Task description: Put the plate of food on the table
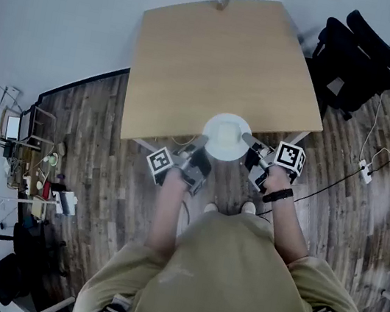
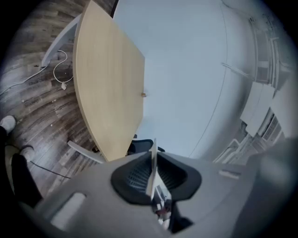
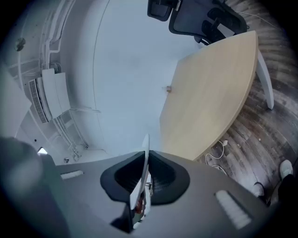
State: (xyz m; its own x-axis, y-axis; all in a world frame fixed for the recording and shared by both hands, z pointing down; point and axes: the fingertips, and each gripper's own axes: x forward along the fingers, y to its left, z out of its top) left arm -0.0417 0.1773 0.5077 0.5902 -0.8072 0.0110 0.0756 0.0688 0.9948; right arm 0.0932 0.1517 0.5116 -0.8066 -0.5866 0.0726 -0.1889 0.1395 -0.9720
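The plate (image 1: 226, 136) you hold is round, white and shallow, with a smooth, glossy face and a thin rim. In the head view it sits over the near edge of the tabletop (image 1: 219, 59), partly above the wood and partly above the floor (image 1: 103, 165). Whether it rests on the wood or hangs just above it you cannot tell. Your left gripper (image 1: 198, 145) grips its near-left rim and your right gripper (image 1: 250, 140) its right rim. In each gripper view the jaws are clamped on that rim, which shows edge-on as a thin pale blade between dark, ribbed pads (image 2: 135, 176) set in grey plastic. The plate's face looks plain white from above, and anything lying on it is too small and washed out to make out. A reddish, blurred patch shows low between the jaws in both gripper views, and you cannot say what it is. The tabletop is a pale, matt wood slab with straight edges and white legs. The floor is dark plank wood, streaked. A small object (image 1: 221, 1) stands at the far edge of the tabletop — too tiny to name. Black office chairs (image 1: 354, 56) stand just beside the right corner, and a white cable (image 1: 367, 152) trails over the planks. Your tan shirt (image 1: 232, 285) hides the floor below you.
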